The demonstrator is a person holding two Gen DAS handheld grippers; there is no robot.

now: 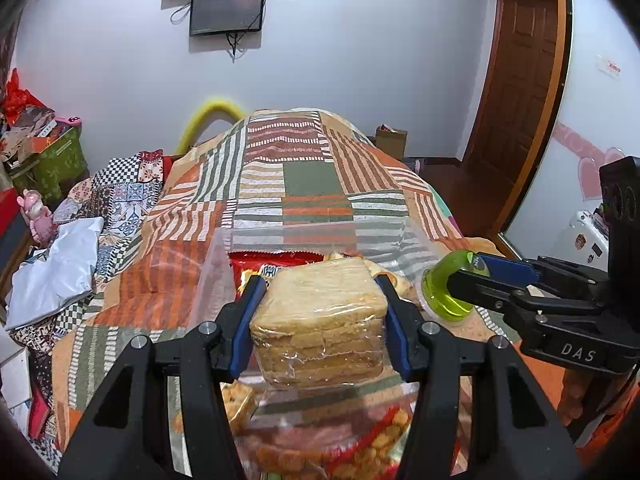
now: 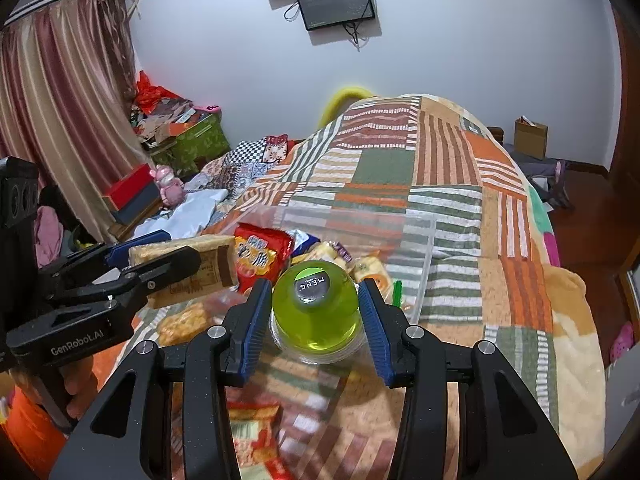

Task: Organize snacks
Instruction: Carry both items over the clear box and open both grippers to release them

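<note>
My left gripper (image 1: 320, 292) is shut on a clear-wrapped stack of sliced bread (image 1: 320, 320) and holds it above the near edge of a clear plastic box (image 1: 304, 236) on the bed. The bread (image 2: 180, 268) and left gripper (image 2: 154, 258) also show at the left of the right wrist view. My right gripper (image 2: 314, 302) is shut on a green jelly cup (image 2: 316, 312) with a black "MENG" lid, just short of the clear box (image 2: 416, 276). The cup (image 1: 446, 288) shows in the left wrist view too, held by the right gripper (image 1: 466, 272). The box holds a red snack bag (image 2: 260, 256) and several small wrapped snacks.
Loose snack packs (image 1: 360, 452) lie on the patchwork bedspread (image 1: 312, 176) in front of the box, and one more pack (image 2: 252, 436) below the right gripper. Cluttered boxes and a pink toy (image 2: 170, 186) stand at the bed's left. A wooden door (image 1: 520, 80) is at the right.
</note>
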